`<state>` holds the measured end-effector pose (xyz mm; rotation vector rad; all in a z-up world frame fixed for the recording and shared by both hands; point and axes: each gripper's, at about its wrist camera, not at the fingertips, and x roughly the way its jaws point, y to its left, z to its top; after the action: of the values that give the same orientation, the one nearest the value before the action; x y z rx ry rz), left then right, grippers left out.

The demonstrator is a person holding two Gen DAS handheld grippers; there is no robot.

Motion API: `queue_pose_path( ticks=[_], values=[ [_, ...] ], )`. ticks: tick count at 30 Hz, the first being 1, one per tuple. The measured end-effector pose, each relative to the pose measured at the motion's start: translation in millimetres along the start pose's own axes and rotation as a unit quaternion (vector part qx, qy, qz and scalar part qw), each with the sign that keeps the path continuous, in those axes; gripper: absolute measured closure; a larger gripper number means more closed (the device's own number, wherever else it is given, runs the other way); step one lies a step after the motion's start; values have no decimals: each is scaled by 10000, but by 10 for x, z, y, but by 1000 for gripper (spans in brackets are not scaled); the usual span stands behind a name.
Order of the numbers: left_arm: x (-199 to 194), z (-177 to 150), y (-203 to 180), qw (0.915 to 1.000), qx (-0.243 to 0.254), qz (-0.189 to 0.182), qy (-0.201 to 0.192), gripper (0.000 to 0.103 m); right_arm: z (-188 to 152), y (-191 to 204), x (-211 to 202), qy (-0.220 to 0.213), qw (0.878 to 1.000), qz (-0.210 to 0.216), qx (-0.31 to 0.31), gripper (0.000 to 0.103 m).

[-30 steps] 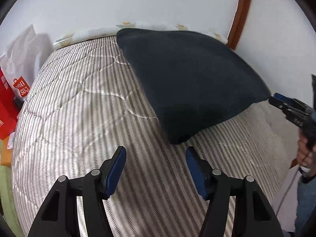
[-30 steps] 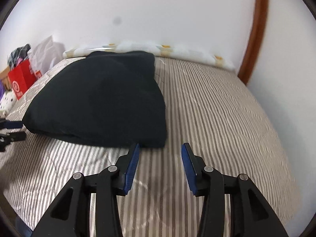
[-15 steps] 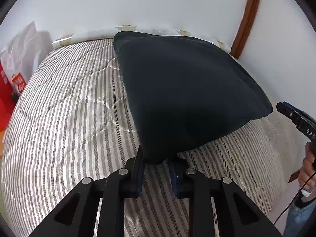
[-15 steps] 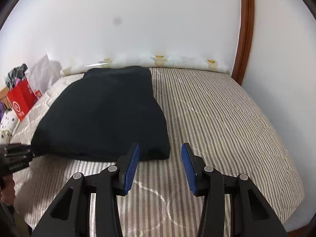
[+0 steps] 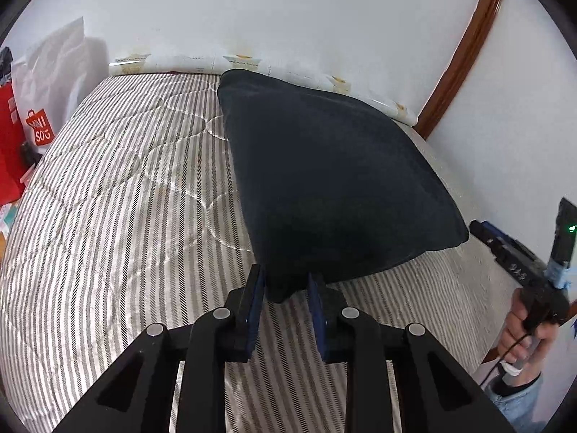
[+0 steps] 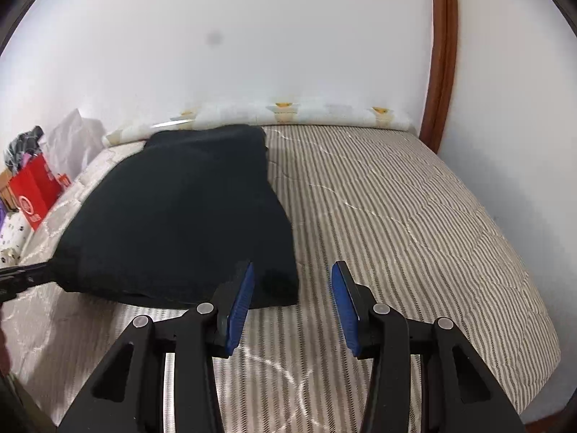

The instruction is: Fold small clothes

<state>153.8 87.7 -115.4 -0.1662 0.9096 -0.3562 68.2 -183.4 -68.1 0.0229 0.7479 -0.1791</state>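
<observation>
Free room: wide bare stretch of striped mattress [image 5: 119, 223] on the left of the left wrist view, and the whole right half in the right wrist view, nothing on it. Obstacles: dark garment [image 6: 180, 216] fills the middle, reaching to the far edge by the wall; rolled white cover [image 6: 288, 115] lies along that wall edge. Red bags [image 5: 10, 137] and a white bag [image 5: 61, 68] crowd the far-left side off the bed. Wood door frame [image 6: 441, 57] and white wall close the right side. Near edge betw. the grippers open.
</observation>
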Motion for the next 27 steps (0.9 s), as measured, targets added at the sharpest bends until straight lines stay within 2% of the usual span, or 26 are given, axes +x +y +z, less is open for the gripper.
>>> queue_pose_path(
  ticks=[5,7,9,10,13,20,24,27],
  values=[
    [-102,-21,-65,9999,129,-62,-24,70,-8,-61,160,139,9999,11,87,59],
    [-178,-14,-76,9998,143,-37,-148,70,-2,-66,222,190,9997,4,123,59],
    [-226,32,-84,9992,188,-3,-350,65,-3,-62,259,207,9997,6,155,59],
    [-231,60,-79,9989,166,49,-429,62,0,-61,274,217,9996,9,152,59],
    [-173,162,-48,9981,-12,201,-586,61,15,-34,323,288,9995,-34,108,59],
    [181,197,-58,9982,-115,556,-204,61,17,-54,262,288,9994,-69,181,58],
    [214,166,-91,9978,-86,607,-252,56,-5,-44,313,367,9991,45,227,55],
    [182,113,-120,9967,-34,741,-340,55,-23,-17,371,516,9984,-51,239,55]
  ],
)
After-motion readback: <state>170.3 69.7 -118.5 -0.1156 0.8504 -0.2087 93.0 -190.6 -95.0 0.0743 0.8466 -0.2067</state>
